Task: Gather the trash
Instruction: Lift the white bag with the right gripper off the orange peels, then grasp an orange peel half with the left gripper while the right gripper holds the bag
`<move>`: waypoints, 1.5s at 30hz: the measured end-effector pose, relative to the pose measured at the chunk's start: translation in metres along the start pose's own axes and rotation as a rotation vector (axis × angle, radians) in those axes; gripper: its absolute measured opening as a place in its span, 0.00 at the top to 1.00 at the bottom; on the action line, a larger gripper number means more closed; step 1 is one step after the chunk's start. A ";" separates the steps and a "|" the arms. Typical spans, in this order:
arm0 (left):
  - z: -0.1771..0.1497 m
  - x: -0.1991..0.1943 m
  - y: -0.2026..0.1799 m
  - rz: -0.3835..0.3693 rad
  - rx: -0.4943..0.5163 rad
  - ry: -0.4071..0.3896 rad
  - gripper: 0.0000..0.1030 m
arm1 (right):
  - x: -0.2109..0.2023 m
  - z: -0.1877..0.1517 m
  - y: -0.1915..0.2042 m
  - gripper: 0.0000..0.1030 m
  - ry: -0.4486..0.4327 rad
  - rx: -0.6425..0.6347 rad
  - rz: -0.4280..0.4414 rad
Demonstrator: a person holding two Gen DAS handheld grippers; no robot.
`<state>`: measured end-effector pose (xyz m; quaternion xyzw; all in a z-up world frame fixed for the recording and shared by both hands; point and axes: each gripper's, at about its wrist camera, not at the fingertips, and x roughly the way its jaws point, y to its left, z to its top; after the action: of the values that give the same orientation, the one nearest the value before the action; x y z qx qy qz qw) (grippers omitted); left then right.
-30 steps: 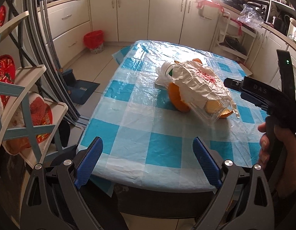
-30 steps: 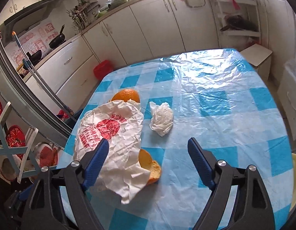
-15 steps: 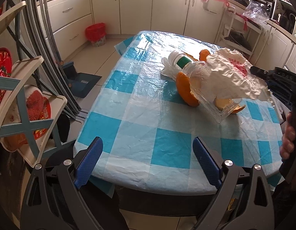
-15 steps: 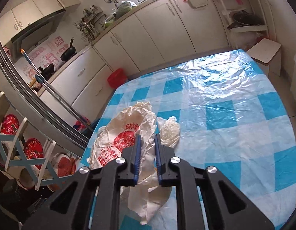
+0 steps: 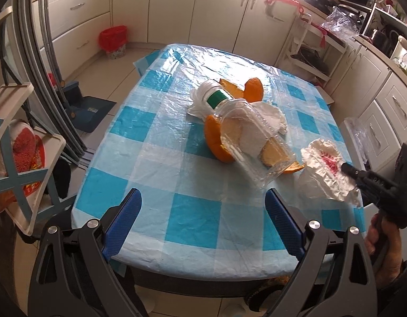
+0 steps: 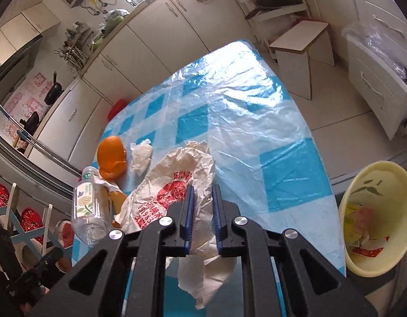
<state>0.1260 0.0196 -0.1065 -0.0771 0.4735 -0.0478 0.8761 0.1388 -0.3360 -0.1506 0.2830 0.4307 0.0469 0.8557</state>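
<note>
A crumpled white paper wrapper (image 6: pixel 171 182) with red print hangs between the pads of my right gripper (image 6: pixel 203 189). The pads press on it, though the jaws are opening slightly. In the left wrist view the wrapper (image 5: pixel 325 169) is held in the air by the right gripper (image 5: pixel 346 167) over the table's right edge. On the blue-checked table (image 5: pixel 193 211) lie a clear plastic bottle (image 5: pixel 245 137) with a green cap, orange peels (image 5: pixel 216 145) and a crumpled white tissue (image 5: pixel 272 113). My left gripper (image 5: pixel 202 198) is open over the near table edge, holding nothing.
A pale yellow bin (image 6: pixel 375 219) holding wrappers stands on the floor right of the table. A small stool (image 6: pixel 301 47) sits beyond the far corner. A red bin (image 5: pixel 113 41) stands by the cabinets. A blue-framed rack (image 5: pixel 18 145) and a dustpan (image 5: pixel 82 105) are at the left.
My right gripper shut on the wrapper, lifted it off the bottle and peels, and carried it right towards the table edge. The left gripper stayed open and shifted slightly.
</note>
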 end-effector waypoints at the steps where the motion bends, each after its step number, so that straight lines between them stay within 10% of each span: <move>1: -0.001 0.001 -0.003 -0.008 -0.004 0.007 0.12 | 0.003 -0.002 -0.001 0.82 0.011 -0.002 -0.003; 9: -0.011 0.003 -0.033 -0.012 0.077 0.001 0.12 | -0.004 -0.005 0.009 0.54 -0.018 -0.060 -0.038; 18: -0.008 0.032 -0.110 -0.215 0.258 0.038 0.12 | 0.005 -0.011 0.008 0.78 0.018 -0.109 -0.074; 28: 0.022 0.056 -0.058 -0.133 0.105 0.042 0.12 | -0.004 -0.009 -0.009 0.79 0.009 -0.062 -0.065; 38: 0.002 0.050 -0.125 -0.184 0.581 -0.024 0.13 | -0.007 -0.008 -0.012 0.77 0.008 -0.043 -0.054; 41: 0.009 0.069 -0.130 -0.149 0.655 0.004 0.21 | -0.008 -0.007 -0.013 0.77 0.007 -0.045 -0.056; 45: 0.017 0.089 -0.130 -0.137 0.688 0.071 0.60 | -0.009 -0.006 -0.014 0.77 0.000 -0.049 -0.066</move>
<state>0.1878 -0.1209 -0.1470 0.1924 0.4535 -0.2660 0.8286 0.1268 -0.3481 -0.1544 0.2478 0.4387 0.0291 0.8633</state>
